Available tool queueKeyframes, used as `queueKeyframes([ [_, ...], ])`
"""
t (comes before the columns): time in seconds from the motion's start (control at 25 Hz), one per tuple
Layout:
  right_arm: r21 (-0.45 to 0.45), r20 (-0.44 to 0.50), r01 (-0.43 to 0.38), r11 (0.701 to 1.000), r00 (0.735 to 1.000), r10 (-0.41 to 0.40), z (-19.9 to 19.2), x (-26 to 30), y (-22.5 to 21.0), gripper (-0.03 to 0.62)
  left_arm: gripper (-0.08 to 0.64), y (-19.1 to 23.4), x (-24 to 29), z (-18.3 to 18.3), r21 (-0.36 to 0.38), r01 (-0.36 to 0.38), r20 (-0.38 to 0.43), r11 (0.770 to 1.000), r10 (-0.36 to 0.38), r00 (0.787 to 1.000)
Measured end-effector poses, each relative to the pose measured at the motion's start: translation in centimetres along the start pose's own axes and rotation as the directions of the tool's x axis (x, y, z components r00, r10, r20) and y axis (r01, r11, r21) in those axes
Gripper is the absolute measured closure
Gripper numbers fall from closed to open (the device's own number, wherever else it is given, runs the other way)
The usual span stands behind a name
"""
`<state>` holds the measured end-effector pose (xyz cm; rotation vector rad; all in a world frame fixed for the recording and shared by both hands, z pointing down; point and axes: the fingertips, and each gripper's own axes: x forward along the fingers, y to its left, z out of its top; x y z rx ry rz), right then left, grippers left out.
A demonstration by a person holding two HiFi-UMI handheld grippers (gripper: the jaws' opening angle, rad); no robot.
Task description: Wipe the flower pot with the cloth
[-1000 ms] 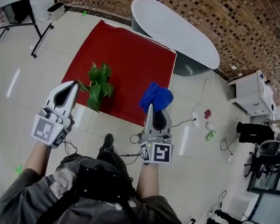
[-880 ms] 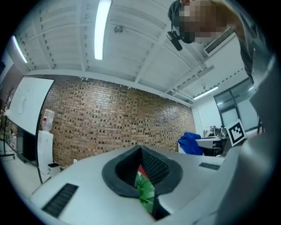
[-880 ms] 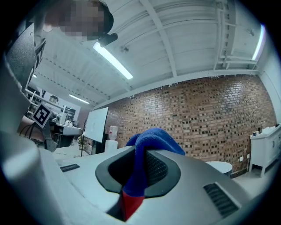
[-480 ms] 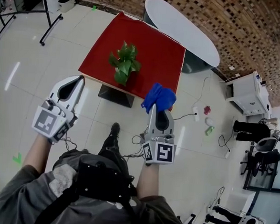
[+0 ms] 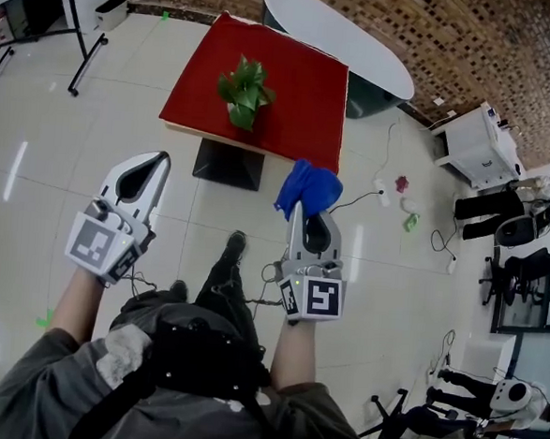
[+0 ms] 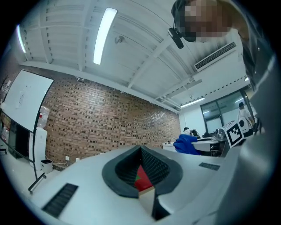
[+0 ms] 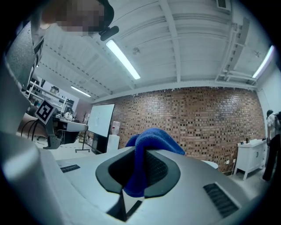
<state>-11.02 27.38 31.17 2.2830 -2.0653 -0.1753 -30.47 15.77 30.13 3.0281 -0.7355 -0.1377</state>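
A leafy green potted plant [image 5: 245,90] stands on the red table [image 5: 303,84] well ahead of me; the leaves hide its pot. My right gripper [image 5: 300,204] is shut on a bunched blue cloth [image 5: 308,185], held over the floor short of the table. In the right gripper view the blue cloth [image 7: 147,147] hangs pinched between the jaws. My left gripper [image 5: 157,157] is shut and holds nothing, level with the right one and to its left. Through the left gripper's [image 6: 141,150] closed jaws a sliver of the red table [image 6: 142,179] shows.
A white oval table [image 5: 343,45] stands behind the red one, against a brick wall. Cables and small items [image 5: 404,190] lie on the tiled floor at right, near a white cabinet [image 5: 468,143] and chairs. A stand's legs [image 5: 80,55] are at far left. The person's foot [image 5: 233,249] is below.
Both grippers have drawn back from the red table, which now lies farther away up the view. The cloth stays in the right gripper.
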Motion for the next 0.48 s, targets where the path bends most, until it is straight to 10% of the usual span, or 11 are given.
queueKeyframes([
  [0.48, 0.003, -0.044, 0.023, 1.0, 0.999, -0.023, 0.3, -4.8, 0.2, 0.535, 0.537, -3.7, -1.6, 1.0, 0.012, -0.019, 0.006, 1.0, 0.019, 1.0],
])
